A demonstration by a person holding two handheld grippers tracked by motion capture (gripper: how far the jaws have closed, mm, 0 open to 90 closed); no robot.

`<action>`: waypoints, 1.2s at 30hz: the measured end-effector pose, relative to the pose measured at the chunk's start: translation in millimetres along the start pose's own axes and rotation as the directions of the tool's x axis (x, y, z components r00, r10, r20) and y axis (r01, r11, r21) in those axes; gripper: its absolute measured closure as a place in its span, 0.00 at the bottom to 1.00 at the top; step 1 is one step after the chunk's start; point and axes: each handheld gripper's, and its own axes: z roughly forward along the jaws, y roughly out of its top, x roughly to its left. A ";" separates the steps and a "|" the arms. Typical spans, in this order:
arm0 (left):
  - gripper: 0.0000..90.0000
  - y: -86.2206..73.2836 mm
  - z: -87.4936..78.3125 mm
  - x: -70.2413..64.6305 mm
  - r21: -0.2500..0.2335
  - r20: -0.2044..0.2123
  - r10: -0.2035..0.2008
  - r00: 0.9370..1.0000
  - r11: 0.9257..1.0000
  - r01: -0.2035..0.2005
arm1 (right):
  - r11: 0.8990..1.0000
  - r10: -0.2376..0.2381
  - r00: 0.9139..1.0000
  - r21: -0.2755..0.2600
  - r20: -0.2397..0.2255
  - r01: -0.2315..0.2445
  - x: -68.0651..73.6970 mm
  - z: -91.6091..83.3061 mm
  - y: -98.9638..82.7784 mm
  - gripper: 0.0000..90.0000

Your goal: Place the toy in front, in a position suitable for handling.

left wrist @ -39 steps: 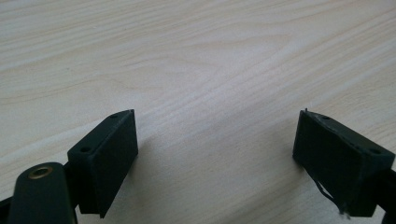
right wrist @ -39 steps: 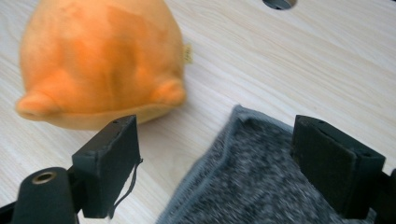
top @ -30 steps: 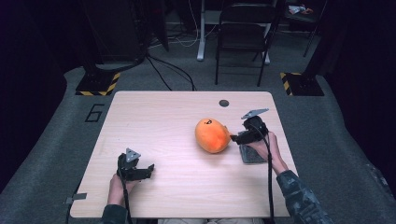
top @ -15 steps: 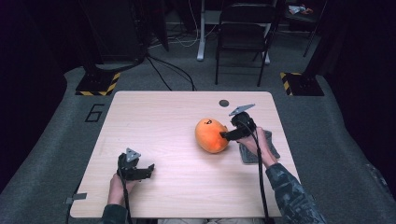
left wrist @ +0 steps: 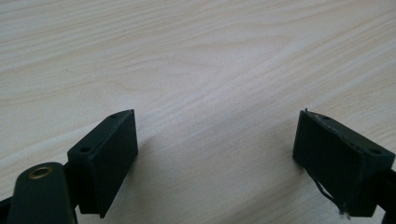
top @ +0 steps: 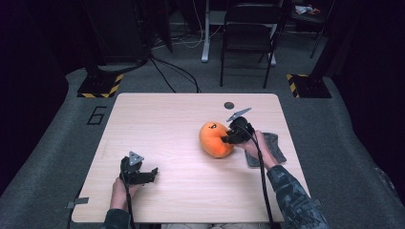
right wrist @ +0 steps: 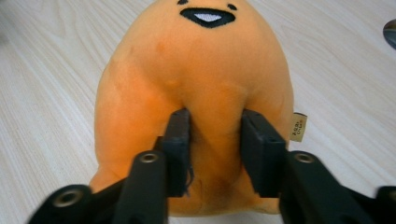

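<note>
Right tongs (right wrist: 215, 140) have slid in, just closing, pinching the orange plush (right wrist: 196, 93); left tongs (left wrist: 219, 158) released.

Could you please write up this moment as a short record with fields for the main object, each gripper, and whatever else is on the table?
main object: orange plush toy with a stitched face, lying on the wooden table, right of centre
right gripper: its jaws have just been closing, pinching a fold of the plush between them
left gripper: jaws wide apart, nothing between them, over bare wood near the table's front left
other items: dark grey cloth under the right hand; small dark disc near the far edge
</note>
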 end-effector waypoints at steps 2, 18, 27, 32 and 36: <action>0.15 0.0 0.0 -0.1 0.000 0.000 -0.001 1.000 1.000 0.001 | 1.000 0.004 1.000 -0.002 -0.001 -0.004 0.1 1.2 -0.9 0.76; 0.15 0.0 0.1 0.0 -0.001 0.000 -0.001 1.000 1.000 0.001 | 0.983 0.142 0.989 -0.125 0.051 -0.135 13.1 -17.9 2.1 0.94; 0.15 -0.1 0.3 -0.1 -0.004 -0.002 -0.001 1.000 1.000 0.001 | 0.974 0.160 0.985 -0.174 0.067 -0.146 28.0 -35.3 10.4 0.94; 0.15 -0.1 0.6 0.0 -0.008 -0.002 0.000 1.000 1.000 0.000 | 0.970 0.165 0.984 -0.190 0.068 -0.149 35.5 -39.0 15.0 0.94; 0.15 -0.1 0.7 0.0 -0.009 -0.002 0.000 1.000 1.000 0.000 | 0.963 0.198 0.978 -0.199 0.059 -0.183 42.9 -37.8 16.5 0.93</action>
